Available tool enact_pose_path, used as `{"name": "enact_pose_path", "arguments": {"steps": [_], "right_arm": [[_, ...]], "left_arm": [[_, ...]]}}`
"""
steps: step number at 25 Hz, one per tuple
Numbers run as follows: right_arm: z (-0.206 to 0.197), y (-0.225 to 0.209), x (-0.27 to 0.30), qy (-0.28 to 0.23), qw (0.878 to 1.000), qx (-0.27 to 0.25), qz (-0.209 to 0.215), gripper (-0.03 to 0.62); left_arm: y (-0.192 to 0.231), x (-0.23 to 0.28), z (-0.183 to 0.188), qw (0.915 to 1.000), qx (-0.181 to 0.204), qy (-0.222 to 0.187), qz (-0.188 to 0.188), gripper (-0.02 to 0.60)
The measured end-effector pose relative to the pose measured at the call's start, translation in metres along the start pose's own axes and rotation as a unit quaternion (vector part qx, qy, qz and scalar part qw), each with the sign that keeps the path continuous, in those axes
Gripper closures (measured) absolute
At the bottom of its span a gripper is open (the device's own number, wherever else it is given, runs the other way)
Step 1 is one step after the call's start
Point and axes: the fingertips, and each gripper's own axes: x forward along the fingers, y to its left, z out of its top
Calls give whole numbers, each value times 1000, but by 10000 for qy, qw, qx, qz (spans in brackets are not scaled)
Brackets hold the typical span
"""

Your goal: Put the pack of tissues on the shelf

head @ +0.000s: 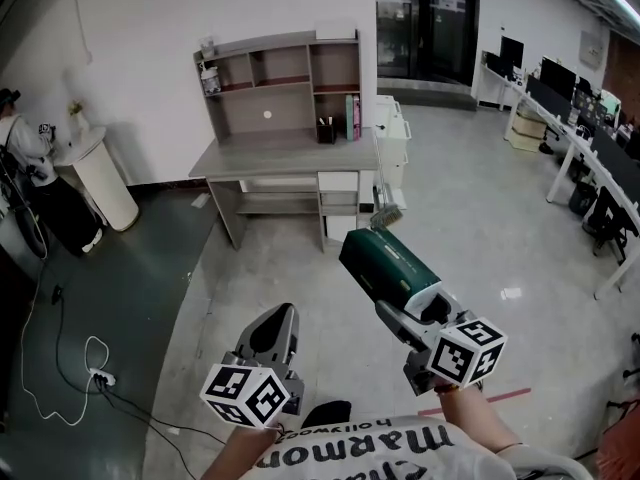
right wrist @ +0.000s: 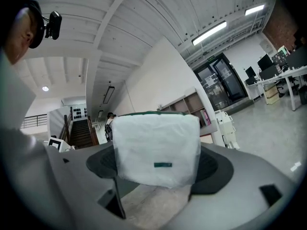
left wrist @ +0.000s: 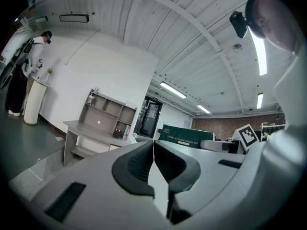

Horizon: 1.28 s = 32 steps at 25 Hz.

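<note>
tissues [head: 385,258] pinched between our right gripper [right wrist: 157,166] jaws; left gripper [left wrist: 153,152] jaws pressed together, empty; shelf [head: 285,80] ahead of us.

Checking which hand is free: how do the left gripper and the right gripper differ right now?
The left gripper is shut and empty; the right gripper stands wide, clamped on the pack of tissues. In the head view the right gripper reaches further forward than the left gripper. Both carry marker cubes.
</note>
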Motion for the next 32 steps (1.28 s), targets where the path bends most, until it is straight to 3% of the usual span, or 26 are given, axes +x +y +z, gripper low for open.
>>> {"name": "enact_pose_path", "arguments": {"steps": [10,15,20,32], "right_arm": [[7,-34,91,83,9993,364,-86,172],[21,-44,155,31,9989,446,-107,172],[40,-49,235,16,9983,569,-126,172],[55,-52,350,-108,9989,456,-57,172]], "left_arm": [[78,74,6,9996,-215,186,-47,561],[118,119,32,9993,-119,216,-295,561],[181,161,67,9994,-46,244,-254,562],[277,209,108,9995,152,-15,-283,563]]}}
